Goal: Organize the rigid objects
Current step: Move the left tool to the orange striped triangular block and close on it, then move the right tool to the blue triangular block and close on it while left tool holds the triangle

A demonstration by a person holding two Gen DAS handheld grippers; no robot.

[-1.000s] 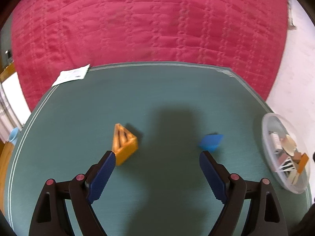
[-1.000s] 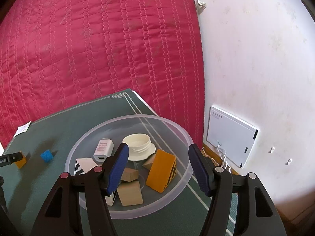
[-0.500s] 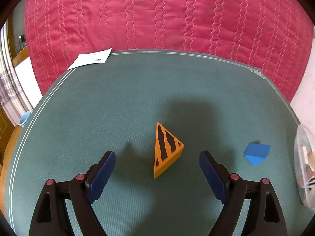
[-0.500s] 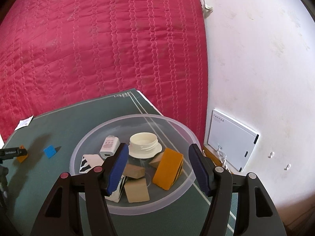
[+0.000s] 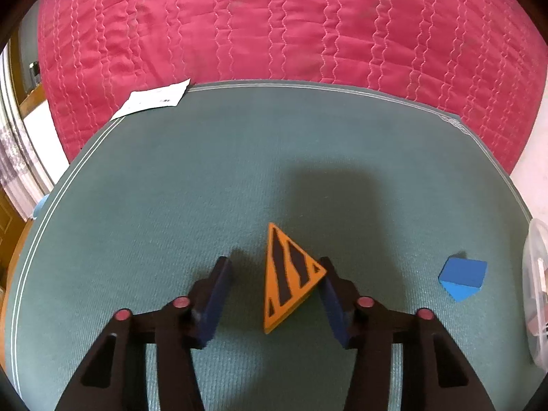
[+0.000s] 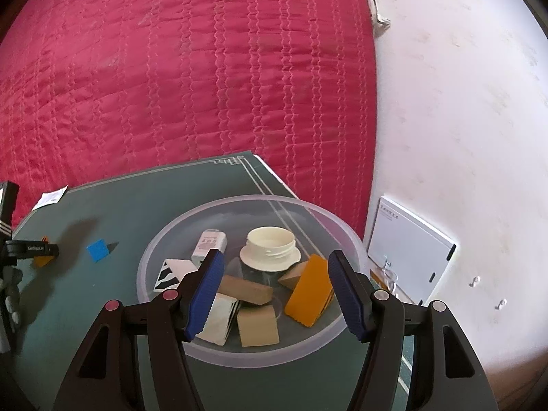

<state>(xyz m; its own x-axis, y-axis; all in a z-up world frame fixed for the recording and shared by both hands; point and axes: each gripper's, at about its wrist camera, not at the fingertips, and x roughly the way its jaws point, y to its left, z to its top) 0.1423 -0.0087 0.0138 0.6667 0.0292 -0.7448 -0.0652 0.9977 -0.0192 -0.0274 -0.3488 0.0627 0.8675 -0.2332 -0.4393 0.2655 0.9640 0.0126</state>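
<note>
An orange wedge with black stripes [image 5: 287,277] lies on the green mat [image 5: 205,185], between the fingers of my left gripper [image 5: 274,274]. The jaws are partly closed around it; the right pad [image 5: 330,294] touches its corner, the left pad [image 5: 219,284] stands apart. A blue block [image 5: 462,279] lies to the right. My right gripper [image 6: 275,267] is open and empty, above a clear plastic bowl [image 6: 328,219]. The bowl holds a cream lid [image 6: 270,245], an orange wedge [image 6: 308,291], wooden blocks [image 6: 257,323], striped pieces and a small white bottle [image 6: 209,245].
A white paper slip [image 5: 152,102] lies at the mat's far left corner. A red quilted cover [image 5: 274,24] hangs behind the table. The bowl's rim [image 5: 534,291] shows at the right edge of the left wrist view. A white panel [image 6: 411,250] leans on the wall to the right.
My left gripper moved onto the orange striped wedge and its jaws narrowed around it. My right gripper stayed open above the bowl, drifting slightly.
</note>
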